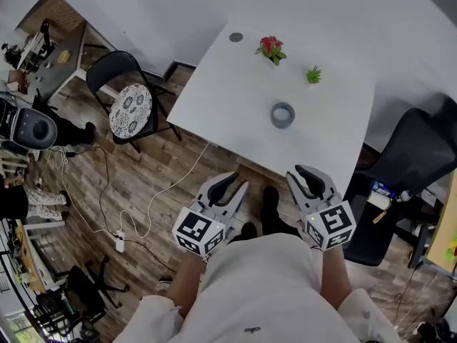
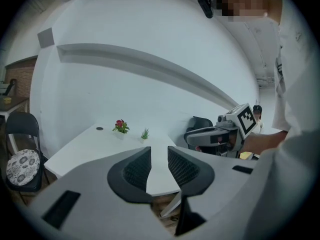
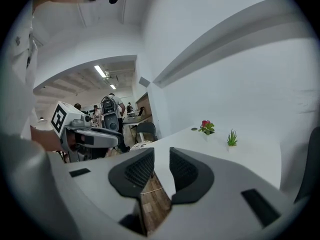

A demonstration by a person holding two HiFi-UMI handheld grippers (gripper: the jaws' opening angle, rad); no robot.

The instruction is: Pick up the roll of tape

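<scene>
Spanning the far side, a white table (image 1: 214,98) stands ahead. Short of its near edge hang the left gripper (image 1: 238,182) and right gripper (image 1: 303,173), jaws spread, both empty. The grey roll of tape (image 1: 283,115) lies mid-table, well apart from them. Farther off stand a red-flowered plant (image 1: 270,48) and a small green plant (image 1: 313,74).

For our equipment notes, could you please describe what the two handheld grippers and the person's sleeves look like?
Both the left gripper and the right gripper have pale grey, curved shells with black, ribbed pads on the inner faces. Each carries a white cube printed with black square markers. No cables show. The person wears light-coloured sleeves.
</scene>
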